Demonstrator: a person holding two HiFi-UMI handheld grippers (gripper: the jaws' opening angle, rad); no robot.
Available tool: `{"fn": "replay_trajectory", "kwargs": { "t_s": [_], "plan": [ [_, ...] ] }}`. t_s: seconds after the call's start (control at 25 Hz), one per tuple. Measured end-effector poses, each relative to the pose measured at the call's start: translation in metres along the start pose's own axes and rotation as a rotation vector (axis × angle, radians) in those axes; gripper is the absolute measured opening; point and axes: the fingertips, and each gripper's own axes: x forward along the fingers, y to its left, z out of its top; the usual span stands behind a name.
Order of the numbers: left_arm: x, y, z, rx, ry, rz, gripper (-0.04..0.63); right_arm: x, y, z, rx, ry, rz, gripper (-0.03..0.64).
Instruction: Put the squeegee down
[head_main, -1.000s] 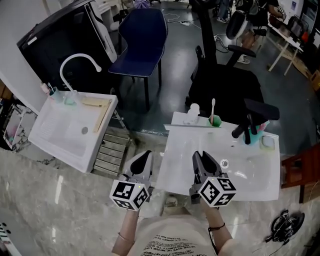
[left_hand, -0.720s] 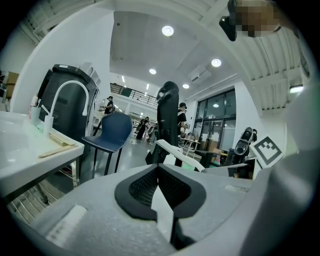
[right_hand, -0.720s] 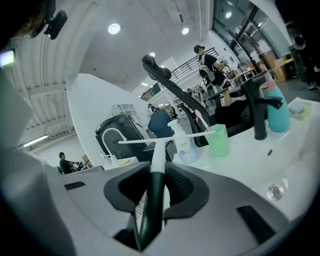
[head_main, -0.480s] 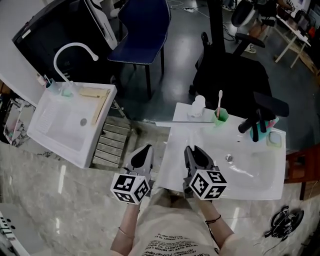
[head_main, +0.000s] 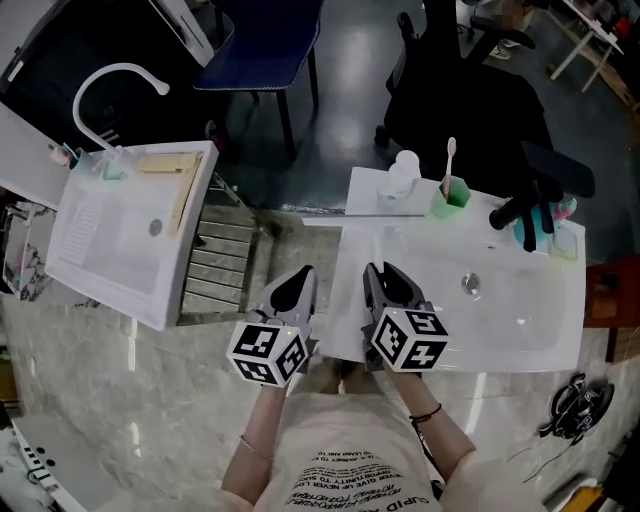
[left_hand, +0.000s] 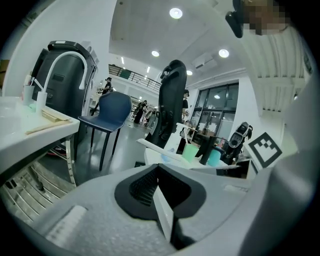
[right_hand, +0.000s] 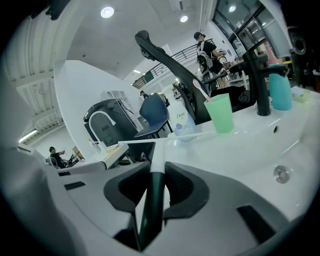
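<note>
Over the past second both grippers have sunk toward the white sink (head_main: 520, 335). The right gripper (right_hand: 152, 175) stays clamped on the squeegee (right_hand: 158, 152), so set-down appears near but not done. The left gripper (left_hand: 159, 185), jaws pressed together on nothing, takes no part. The right gripper view shows the dark handle between the pads. The head view shows only the thin blade (head_main: 365, 215) at upper centre, along the sink's far rim near the green cup (head_main: 450, 197); contact cannot be told.

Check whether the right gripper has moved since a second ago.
Yes: the right gripper, shut on the squeegee, has shifted left, away from the sink drain.
</note>
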Motion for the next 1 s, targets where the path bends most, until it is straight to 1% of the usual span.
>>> {"fn": "replay_trajectory", "kwargs": {
  "t_s": [0.2, 0.44, 0.68, 1.0],
  "plan": [
    [0.010, 0.002, -0.011, -0.012, 0.032, -0.021, 0.021, 0.009, -0.001, -0.011, 0.003, 0.027, -0.027, 0.097],
    [0.016, 0.002, -0.020, -0.022, 0.060, -0.037, 0.021, 0.014, -0.003, -0.019, -0.022, 0.050, -0.058, 0.097],
    [0.017, 0.004, -0.026, -0.032, 0.076, -0.047, 0.022, 0.018, -0.004, -0.028, -0.071, 0.119, -0.114, 0.097],
    [0.018, 0.004, -0.031, -0.038, 0.087, -0.058, 0.021, 0.020, -0.004, -0.032, -0.096, 0.148, -0.142, 0.097]
  ]
}}
